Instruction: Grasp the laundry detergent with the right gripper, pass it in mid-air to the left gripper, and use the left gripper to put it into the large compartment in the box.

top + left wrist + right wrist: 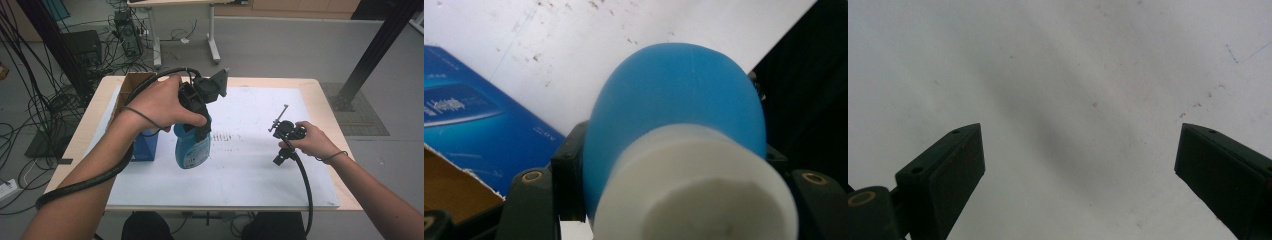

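The left hand-held gripper [200, 117] is clamped on the neck of a blue bottle [192, 147], just under its white cap [694, 190]; in the left gripper view the jaws sit on either side of the neck with the blue shoulder bulging beyond them. The bottle stands upright, or nearly so, near the middle of the counter, a little toward its left edge. From above I cannot tell whether its base rests on the white sheet [250, 170] or hangs just clear.

To do this step well, keep the grip high and square on the neck, so the heavy body hangs straight below rather than swinging. Move it slowly and keep it vertical, since a neck grip could let a full bottle pivot.

Just left of the bottle stands a blue box [145, 145], with a cardboard box [131, 87] behind it toward the far left corner; allow clearance there.

The right hand-held gripper [286, 131] is wide open and empty over bare sheet near the right edge, free to steady the body if needed.
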`<state>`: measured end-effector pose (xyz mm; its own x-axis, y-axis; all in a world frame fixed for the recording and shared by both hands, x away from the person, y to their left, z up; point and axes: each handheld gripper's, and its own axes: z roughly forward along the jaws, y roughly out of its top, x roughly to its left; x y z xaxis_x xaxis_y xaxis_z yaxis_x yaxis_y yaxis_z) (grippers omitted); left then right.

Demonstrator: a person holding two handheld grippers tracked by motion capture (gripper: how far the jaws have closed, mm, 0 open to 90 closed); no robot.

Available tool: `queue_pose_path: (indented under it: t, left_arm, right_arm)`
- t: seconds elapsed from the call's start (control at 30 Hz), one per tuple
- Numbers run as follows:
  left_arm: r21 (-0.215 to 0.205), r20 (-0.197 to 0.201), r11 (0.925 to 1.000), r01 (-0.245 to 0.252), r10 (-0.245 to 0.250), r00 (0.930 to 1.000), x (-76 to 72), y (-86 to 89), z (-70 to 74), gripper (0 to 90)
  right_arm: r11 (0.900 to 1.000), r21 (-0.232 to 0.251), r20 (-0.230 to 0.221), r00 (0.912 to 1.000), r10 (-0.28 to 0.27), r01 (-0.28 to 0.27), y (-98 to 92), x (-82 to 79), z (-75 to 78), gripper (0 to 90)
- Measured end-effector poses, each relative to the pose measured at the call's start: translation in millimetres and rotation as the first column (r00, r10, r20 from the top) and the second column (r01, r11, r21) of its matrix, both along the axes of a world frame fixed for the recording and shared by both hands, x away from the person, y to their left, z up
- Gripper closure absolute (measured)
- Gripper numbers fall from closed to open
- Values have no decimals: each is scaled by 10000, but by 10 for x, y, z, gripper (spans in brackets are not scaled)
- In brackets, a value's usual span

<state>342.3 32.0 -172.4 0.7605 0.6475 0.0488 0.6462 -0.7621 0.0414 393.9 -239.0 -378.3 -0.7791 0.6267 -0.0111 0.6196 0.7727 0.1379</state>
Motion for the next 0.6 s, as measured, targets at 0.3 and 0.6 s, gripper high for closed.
queue_pose_path:
  t: [0.3, 0.6]
  left_arm:
    - [-260, 388, 9931, -1143, 1153, 9926, 160, -12, 117, 372]
    - [-301, 449, 9848, -1710, 1722, 9840, 265, 44, 351, 372]
  right_arm:
    - [9999, -86, 46, 9999, -129, 130, -19, -1, -14, 63]
    - [9999, 8, 87, 9999, -105, 105, -4, 6, -29, 67]
